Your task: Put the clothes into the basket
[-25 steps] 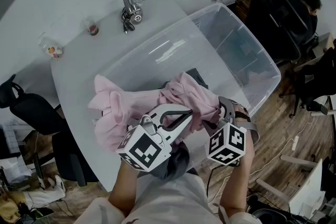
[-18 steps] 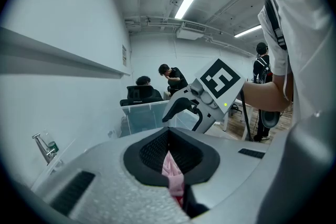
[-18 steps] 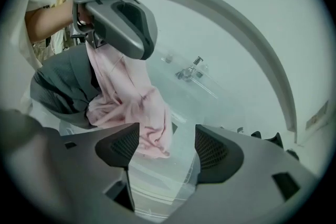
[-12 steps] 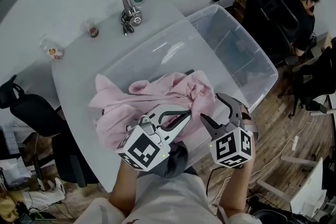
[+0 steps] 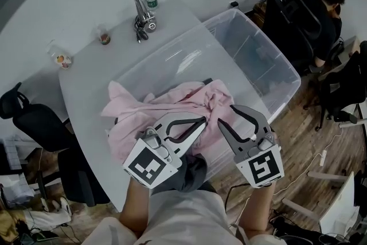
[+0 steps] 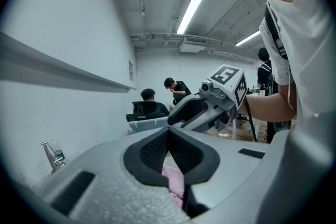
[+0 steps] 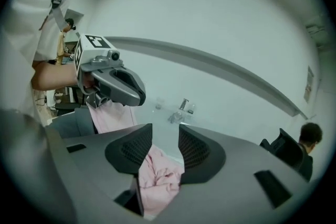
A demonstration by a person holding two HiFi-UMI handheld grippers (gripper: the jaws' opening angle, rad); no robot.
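Observation:
A pink garment (image 5: 166, 109) lies heaped over the near rim of the clear plastic basket (image 5: 269, 49) and hangs toward me. My left gripper (image 5: 202, 121) is shut on a fold of it, and pink cloth (image 6: 173, 178) shows pinched under the closed jaws (image 6: 168, 131). To its right, my right gripper (image 5: 229, 115) hovers just off the garment. Its jaws are closing with a gap still between them. In the right gripper view (image 7: 165, 136) pink cloth (image 7: 160, 173) lies below that gap, untouched by the pads. A dark garment (image 5: 188, 172) hangs beneath the pink one.
The basket stands on a grey table (image 5: 86, 83). At the table's far side are a metal tool and bottle (image 5: 143, 11) and two small cups (image 5: 104, 37). A black chair (image 5: 23, 117) stands left. A person sits at the right (image 5: 327, 3).
My right gripper let go of the pink garment and drew back toward me, its jaws now narrower. The garment settled lower over the basket rim. The left gripper kept its hold.

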